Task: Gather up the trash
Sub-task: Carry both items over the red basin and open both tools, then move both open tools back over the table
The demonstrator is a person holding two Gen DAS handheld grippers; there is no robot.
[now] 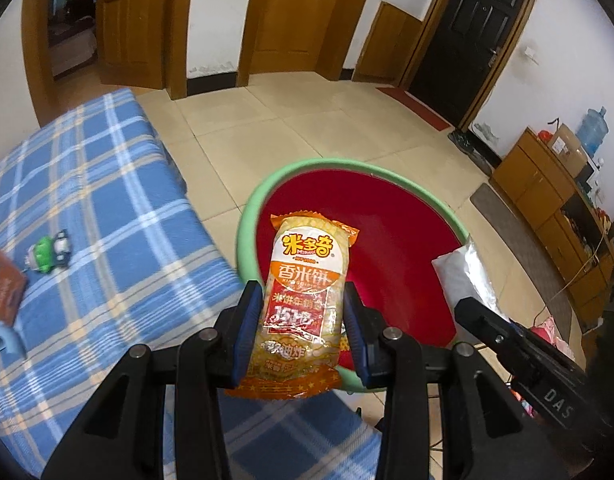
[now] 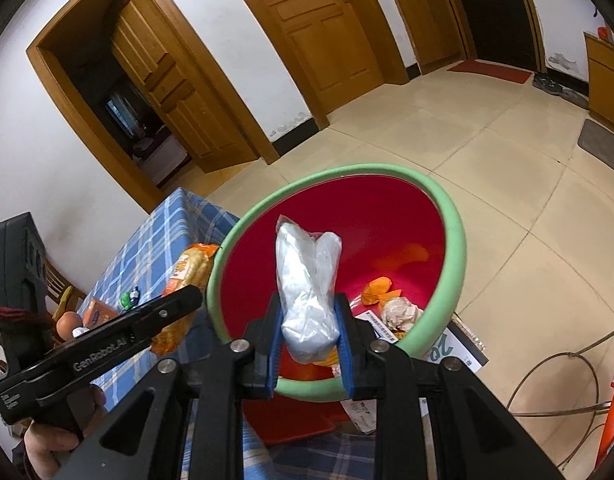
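**Both grippers loaded over the bin**

My left gripper (image 1: 303, 332) is clamped narrowly around an orange rice-cracker packet (image 1: 305, 300), which stands upright between my blue pads (image 1: 249, 332). To its left lies the blue checked tablecloth (image 1: 107, 216); ahead and below it sits the red bin with the green rim (image 1: 251, 216). My right gripper (image 2: 309, 336) pinches a crumpled silver wrapper (image 2: 307, 284), almost closed on it, above the same bin, where orange scraps (image 2: 377, 290) and crumpled paper (image 2: 401, 314) lie just right of my fingers.
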